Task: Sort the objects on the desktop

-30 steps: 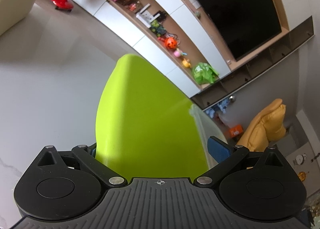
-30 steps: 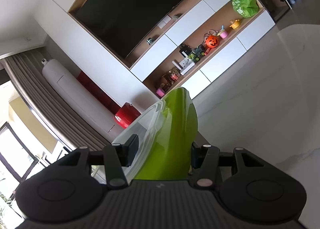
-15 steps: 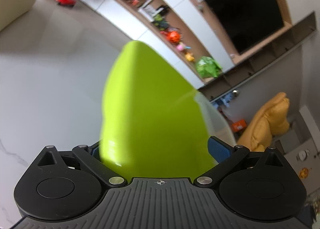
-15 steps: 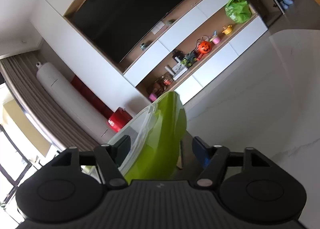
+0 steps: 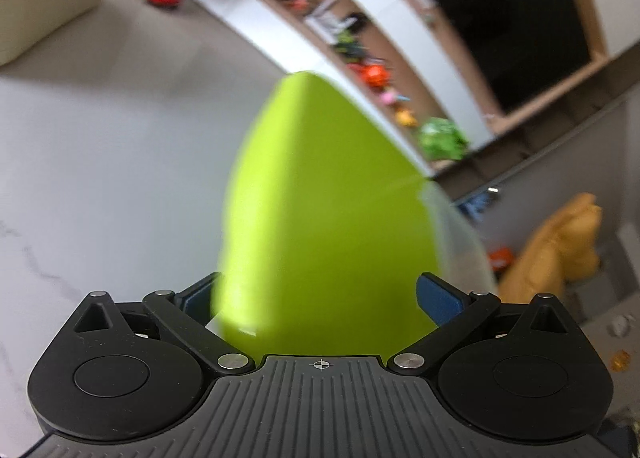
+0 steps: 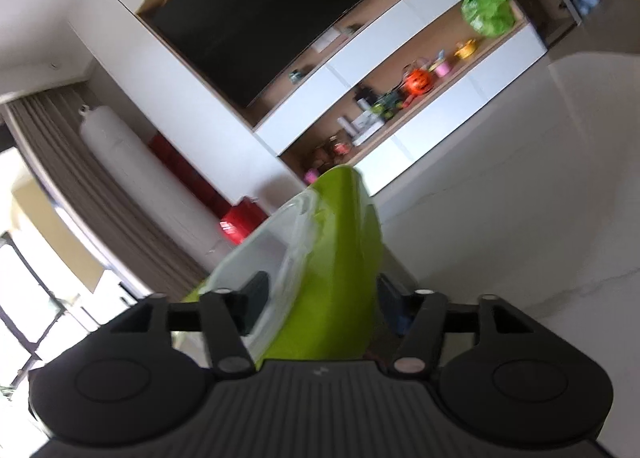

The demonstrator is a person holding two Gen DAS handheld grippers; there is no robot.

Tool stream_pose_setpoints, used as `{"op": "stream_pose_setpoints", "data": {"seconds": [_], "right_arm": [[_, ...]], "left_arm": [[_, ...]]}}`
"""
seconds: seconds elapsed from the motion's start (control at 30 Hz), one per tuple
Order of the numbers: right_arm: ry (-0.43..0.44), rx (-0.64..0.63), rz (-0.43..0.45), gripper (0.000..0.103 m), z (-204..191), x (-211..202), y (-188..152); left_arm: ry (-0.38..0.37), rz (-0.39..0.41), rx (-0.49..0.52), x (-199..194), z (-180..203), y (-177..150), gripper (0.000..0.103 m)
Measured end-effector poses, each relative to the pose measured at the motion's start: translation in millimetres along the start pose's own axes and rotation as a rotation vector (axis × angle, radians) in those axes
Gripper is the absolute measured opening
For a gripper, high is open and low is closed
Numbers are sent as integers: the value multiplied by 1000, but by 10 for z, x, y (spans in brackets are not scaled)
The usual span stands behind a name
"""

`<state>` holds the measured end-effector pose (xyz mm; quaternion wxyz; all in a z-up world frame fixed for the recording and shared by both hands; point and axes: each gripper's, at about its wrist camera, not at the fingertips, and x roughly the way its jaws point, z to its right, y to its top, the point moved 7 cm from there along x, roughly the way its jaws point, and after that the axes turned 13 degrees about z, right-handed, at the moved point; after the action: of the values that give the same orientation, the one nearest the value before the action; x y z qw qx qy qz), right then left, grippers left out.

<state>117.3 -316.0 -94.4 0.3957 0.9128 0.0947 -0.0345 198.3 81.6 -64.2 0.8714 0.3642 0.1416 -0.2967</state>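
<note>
Both tongs [image 5: 316, 298] [image 6: 320, 302] straddle the green container [image 5: 320, 217].

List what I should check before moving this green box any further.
1. Left gripper hold on the green box: ok, fingers against both sides.
2. Right gripper hold: cannot tell, contact at one finger is blurred.
3. Clear lid seated on the box: cannot tell.
4. Table beside the box bare: ok.
5. Cream bin in view: ok, far end of the table.
</note>
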Motion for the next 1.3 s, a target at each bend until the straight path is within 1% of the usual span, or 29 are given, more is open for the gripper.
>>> {"op": "stream_pose_setpoints", "data": {"seconds": [0.1, 0.17, 0.2, 0.3, 0.37, 0.43, 0.47, 0.5, 0.53, 0.6, 0.67, 0.73, 0.8, 0.9, 1.0, 1.03, 1.13, 1.2, 1.3], "right_arm": [[-21, 8, 28, 74, 30, -58, -1], [-29, 45, 38, 75, 81, -85, 11], [-33, 58, 40, 77, 105, -94, 15], [-41, 72, 38, 77, 139, -111, 14], [-45, 63, 41, 77, 127, -141, 2], [-62, 30, 64, 77, 84, -187, 31], [-71, 8, 79, 79, 56, -220, 58], [-82, -16, 97, 85, 21, -271, 95], [-91, -37, 116, 88, -17, -338, 136], [-99, -71, 150, 95, -98, -481, 218], [-93, -89, 168, 99, -181, -608, 293], [-75, -91, 170, 100, -280, -717, 350], [-50, -93, 167, 103, -378, -792, 381], [-35, -118, 146, 103, -489, -846, 387], [-51, -173, 111, 103, -575, -851, 332], [-55, -193, 101, 103, -602, -852, 310], [-66, -223, 78, 103, -634, -832, 265], [-78, -225, 63, 103, -622, -796, 242], [-101, -206, 15, 103, -539, -697, 172]], "left_arm": [[6, 37, 1, -75, -6, 71, 103], [18, 73, 30, -149, 45, 106, 103], [36, 90, 50, -185, 71, 112, 103], [133, 142, 125, -294, 143, 81, 103], [190, 155, 172, -373, 210, 38, 103], [241, 165, 220, -472, 287, -21, 103], [267, 170, 245, -523, 329, -52, 103], [291, 175, 276, -584, 390, -100, 103], [303, 176, 308, -632, 468, -137, 103], [304, 170, 358, -708, 622, -208, 103], [284, 162, 373, -816, 768, -293, 103], [253, 153, 384, -878, 919, -365, 103], [237, 153, 407, -893, 1043, -435, 103], [215, 140, 428, -885, 1167, -512, 103], [166, 99, 374, -869, 1127, -560, 103], [169, 92, 348, -858, 1077, -554, 103], [221, 95, 274, -828, 851, -458, 103], [249, 102, 197, -811, 666, -374, 103], [283, 97, 85, -732, 361, -262, 103]]}}
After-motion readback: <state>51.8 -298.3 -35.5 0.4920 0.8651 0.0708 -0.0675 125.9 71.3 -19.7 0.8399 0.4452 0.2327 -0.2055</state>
